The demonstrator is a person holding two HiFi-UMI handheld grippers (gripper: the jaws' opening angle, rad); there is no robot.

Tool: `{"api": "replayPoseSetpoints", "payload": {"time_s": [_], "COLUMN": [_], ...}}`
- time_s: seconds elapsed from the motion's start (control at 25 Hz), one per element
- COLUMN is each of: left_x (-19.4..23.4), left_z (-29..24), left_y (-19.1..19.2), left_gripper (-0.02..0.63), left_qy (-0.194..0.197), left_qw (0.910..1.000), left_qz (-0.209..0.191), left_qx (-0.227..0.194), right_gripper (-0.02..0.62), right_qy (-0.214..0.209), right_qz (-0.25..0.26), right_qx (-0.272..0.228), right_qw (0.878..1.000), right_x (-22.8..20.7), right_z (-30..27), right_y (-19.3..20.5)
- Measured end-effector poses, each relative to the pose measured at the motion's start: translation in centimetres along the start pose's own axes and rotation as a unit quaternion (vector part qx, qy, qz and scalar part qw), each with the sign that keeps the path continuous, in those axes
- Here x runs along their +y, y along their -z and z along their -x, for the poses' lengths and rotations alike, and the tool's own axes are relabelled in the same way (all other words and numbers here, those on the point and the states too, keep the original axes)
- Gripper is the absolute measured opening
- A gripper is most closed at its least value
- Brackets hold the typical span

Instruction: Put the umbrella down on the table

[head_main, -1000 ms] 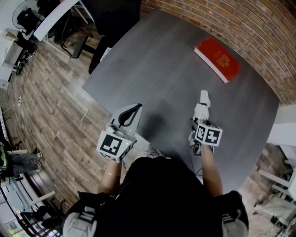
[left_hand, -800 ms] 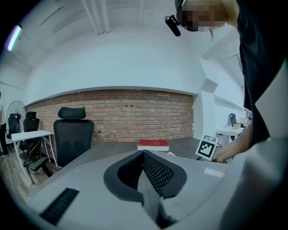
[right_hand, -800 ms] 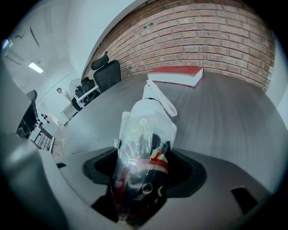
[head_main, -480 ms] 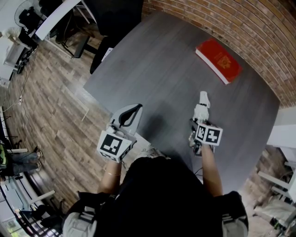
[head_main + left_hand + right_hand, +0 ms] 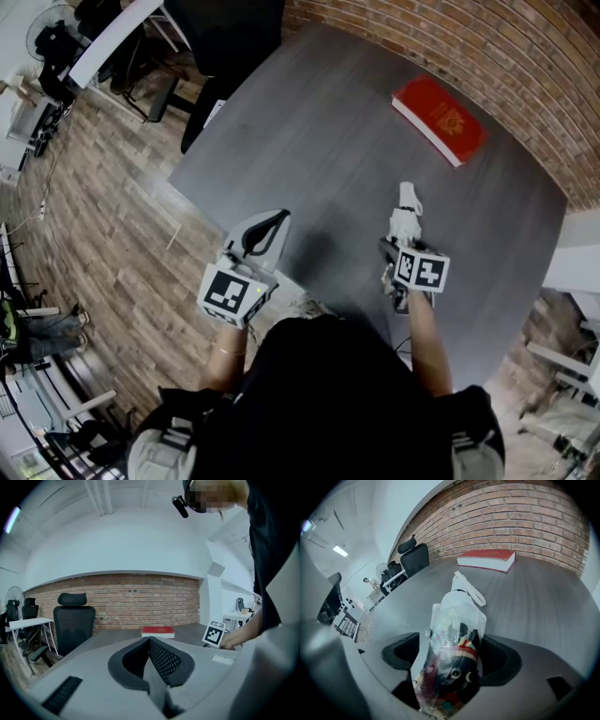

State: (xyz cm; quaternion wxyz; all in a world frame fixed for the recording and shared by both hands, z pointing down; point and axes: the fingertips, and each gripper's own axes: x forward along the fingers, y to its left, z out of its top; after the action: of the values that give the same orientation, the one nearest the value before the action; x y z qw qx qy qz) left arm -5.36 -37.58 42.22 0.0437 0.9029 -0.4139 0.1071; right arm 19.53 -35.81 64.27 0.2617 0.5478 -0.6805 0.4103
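The folded multi-coloured umbrella in a clear plastic sleeve (image 5: 457, 630) is positioned lengthwise between the jaws of the right hand-held gripper (image 5: 451, 659). Its white strap end is pointed across the dark grey wood-grain table (image 5: 319, 122). The jaws have just been opened wider and are seen apart, with a gap visible beside the sleeve, so the umbrella is not clamped. The release is therefore judged to be under way or complete, and only withdrawal of the gripper is judged to be left. Full contact between umbrella and table cannot be confirmed.

The jaws of the left hand-held gripper (image 5: 150, 660) are held together on nothing, at the near table edge.

A flat red book (image 5: 441, 119) is located well apart, near the red brick wall (image 5: 487, 37). A black office chair (image 5: 72, 620) and a wood-plank floor (image 5: 103, 206) are seen beyond the table.
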Motion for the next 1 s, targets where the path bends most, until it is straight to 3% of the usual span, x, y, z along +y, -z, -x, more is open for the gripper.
{"api": "replayPoseSetpoints", "payload": {"time_s": [0.72, 1.0], "left_x": [-0.3, -1.0], "left_z": [-0.6, -1.4], "left_y": [-0.7, -0.9], "left_gripper": [-0.003, -0.003], "left_qy": [0.011, 0.034], "left_qw": [0.9999, 0.9993], "left_qz": [0.0, -0.001], "left_qx": [0.001, -0.016], "right_gripper": [0.407, 0.298], "right_qy": [-0.003, 0.01], "right_qz": [0.003, 0.002], "right_qx": [-0.048, -0.106], "right_qw": [0.999, 0.994], "right_x": [1.2, 1.4], "right_z": [2.3, 5.3], "right_y": [-2.5, -4.8]}}
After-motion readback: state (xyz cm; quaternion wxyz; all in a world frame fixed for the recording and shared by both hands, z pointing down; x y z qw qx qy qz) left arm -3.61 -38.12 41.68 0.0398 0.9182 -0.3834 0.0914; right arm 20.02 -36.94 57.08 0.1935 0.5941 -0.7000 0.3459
